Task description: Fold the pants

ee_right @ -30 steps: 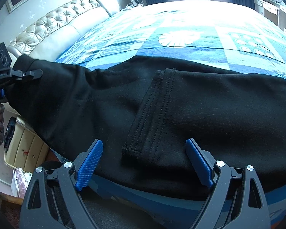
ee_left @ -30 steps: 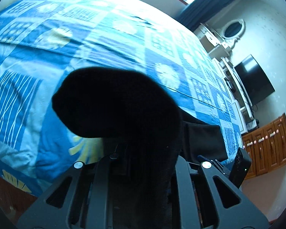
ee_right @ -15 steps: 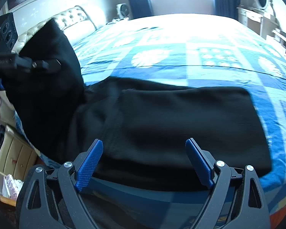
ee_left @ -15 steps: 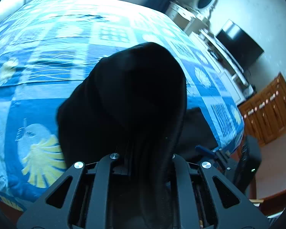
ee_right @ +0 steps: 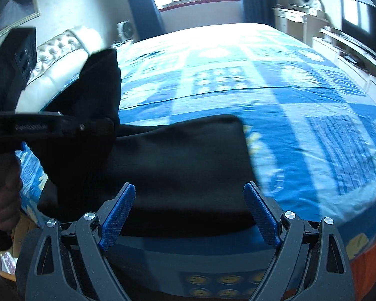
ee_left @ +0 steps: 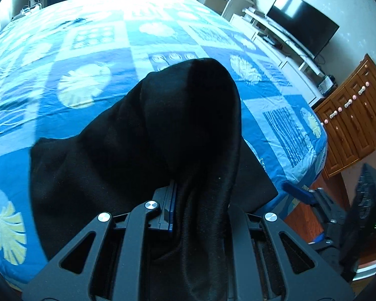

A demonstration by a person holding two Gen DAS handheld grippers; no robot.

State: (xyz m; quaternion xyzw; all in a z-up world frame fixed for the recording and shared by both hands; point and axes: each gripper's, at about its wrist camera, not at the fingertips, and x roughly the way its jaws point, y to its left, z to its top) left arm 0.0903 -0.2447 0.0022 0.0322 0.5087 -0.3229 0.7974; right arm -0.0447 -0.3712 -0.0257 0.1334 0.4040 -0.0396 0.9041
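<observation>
Left gripper: your left gripper (ee_left: 188, 208) is clenched on a bunch of the black pants (ee_left: 127, 155), and the cloth rises past its fingers in a tall dark hump that hides most of the bed behind it.
Right gripper: your right gripper (ee_right: 190, 213) is released, its 2 blue pads (ee_right: 117, 213) spread wide with nothing between them; they hang over the near edge of the folded cloth, and you cannot tell from this view whether they touch it.
Pants: they lie at the near edge of the bed, on the blue patterned bedspread (ee_right: 300, 105); in the right wrist view the flat part forms a dark rectangle, and the lifted part hangs from your left gripper at the picture's left side.
Left hand: your hand (ee_right: 5, 195) is wrapped around the left tool's handle, low at the left edge of the right wrist view.
Room: a dark TV screen (ee_left: 303, 22) and a wooden cabinet (ee_left: 356, 115) stand beyond the far side of the bed; the right wrist view is blurred.
</observation>
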